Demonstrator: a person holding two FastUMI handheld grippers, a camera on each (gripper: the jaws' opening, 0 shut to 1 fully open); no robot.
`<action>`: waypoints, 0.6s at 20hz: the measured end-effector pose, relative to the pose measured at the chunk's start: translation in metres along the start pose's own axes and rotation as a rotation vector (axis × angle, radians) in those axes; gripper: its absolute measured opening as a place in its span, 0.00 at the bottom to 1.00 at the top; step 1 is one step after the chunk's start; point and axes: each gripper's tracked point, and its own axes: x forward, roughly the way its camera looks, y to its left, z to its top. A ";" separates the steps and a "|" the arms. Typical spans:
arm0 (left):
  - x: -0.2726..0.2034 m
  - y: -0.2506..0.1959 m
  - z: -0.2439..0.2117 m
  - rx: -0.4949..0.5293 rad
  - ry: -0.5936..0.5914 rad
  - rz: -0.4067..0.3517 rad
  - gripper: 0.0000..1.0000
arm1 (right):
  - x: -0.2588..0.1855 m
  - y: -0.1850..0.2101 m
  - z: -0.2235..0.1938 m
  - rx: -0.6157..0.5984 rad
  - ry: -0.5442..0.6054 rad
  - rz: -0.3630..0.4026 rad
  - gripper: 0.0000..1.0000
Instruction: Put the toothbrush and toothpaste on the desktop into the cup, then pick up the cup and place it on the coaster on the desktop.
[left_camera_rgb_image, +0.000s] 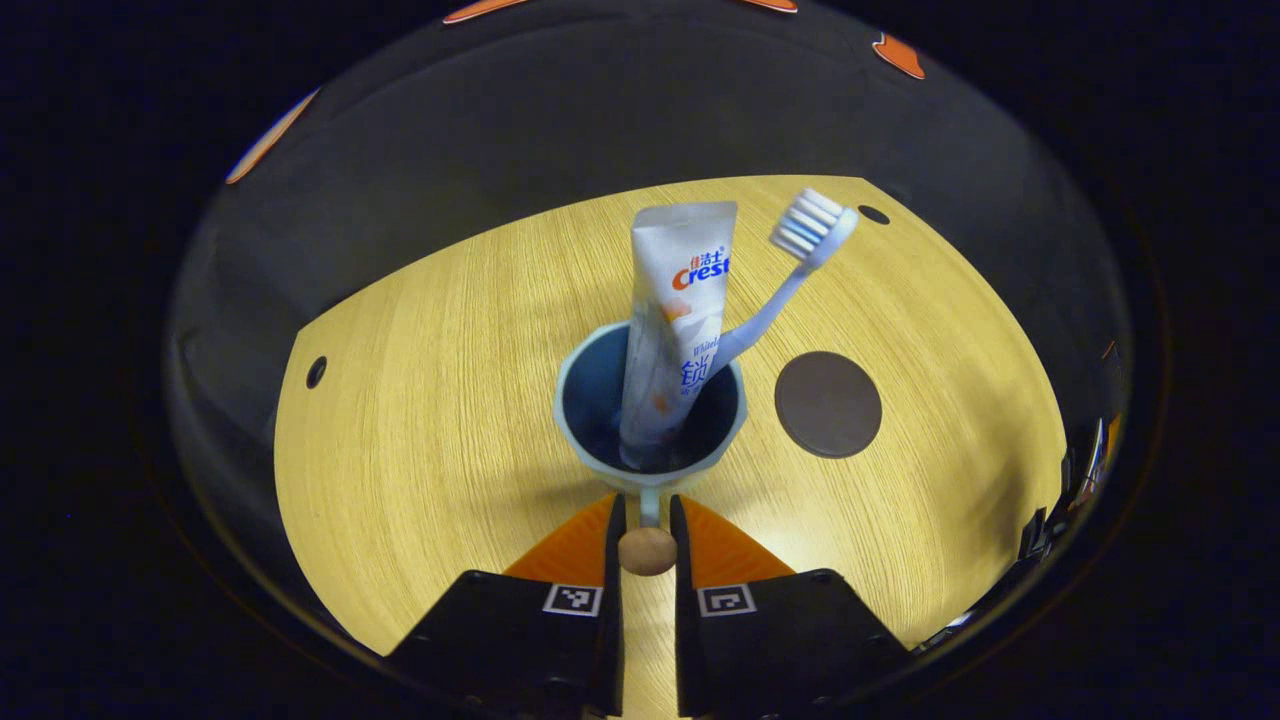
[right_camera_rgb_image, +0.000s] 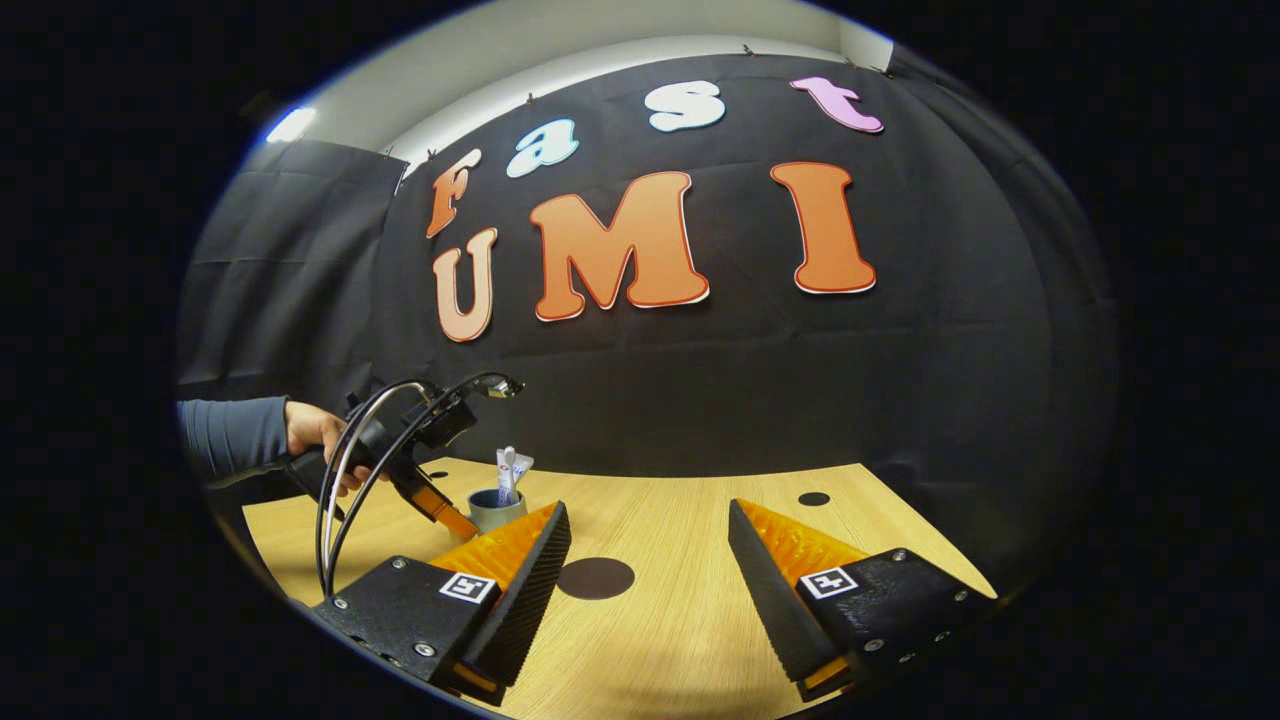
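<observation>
A: What is on the bench (left_camera_rgb_image: 420, 450)?

B: A pale wooden top. Near its middle stands the cup (left_camera_rgb_image: 650, 410), with the paste (left_camera_rgb_image: 672, 330) upright inside and the brush (left_camera_rgb_image: 790, 270) leaning out toward the right, bristles up. The dark round coaster (left_camera_rgb_image: 828, 404) lies flat just beside the cup, on its right, not touching it.

A: And the grippers?

B: The left gripper (left_camera_rgb_image: 647, 535) has its jaws closed down to a narrow slot on the cup's handle (left_camera_rgb_image: 648, 548), one finger on each side. In the right gripper view, the right gripper (right_camera_rgb_image: 648, 560) hovers over the bench with jaws wide apart, holding nothing; a sleeved hand (right_camera_rgb_image: 318, 440) works the other tool at the cup.

A: What could go wrong?

B: I judge the hold is thin and low on one side, so the cup may swing or tip when lifted. The tall paste and leaning brush make it top-heavy; a jerk could tip them out, or the cup may land half off the coaster.
</observation>
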 end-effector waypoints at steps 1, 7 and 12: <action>0.004 0.001 0.006 0.000 -0.002 0.000 0.22 | 0.002 0.001 -0.001 0.000 0.002 0.003 0.95; 0.065 -0.014 0.030 0.012 0.041 -0.010 0.32 | 0.005 0.003 -0.006 -0.009 0.013 0.003 0.95; 0.125 -0.031 0.067 0.010 0.023 -0.017 0.25 | 0.007 -0.004 -0.015 0.004 0.037 -0.014 0.95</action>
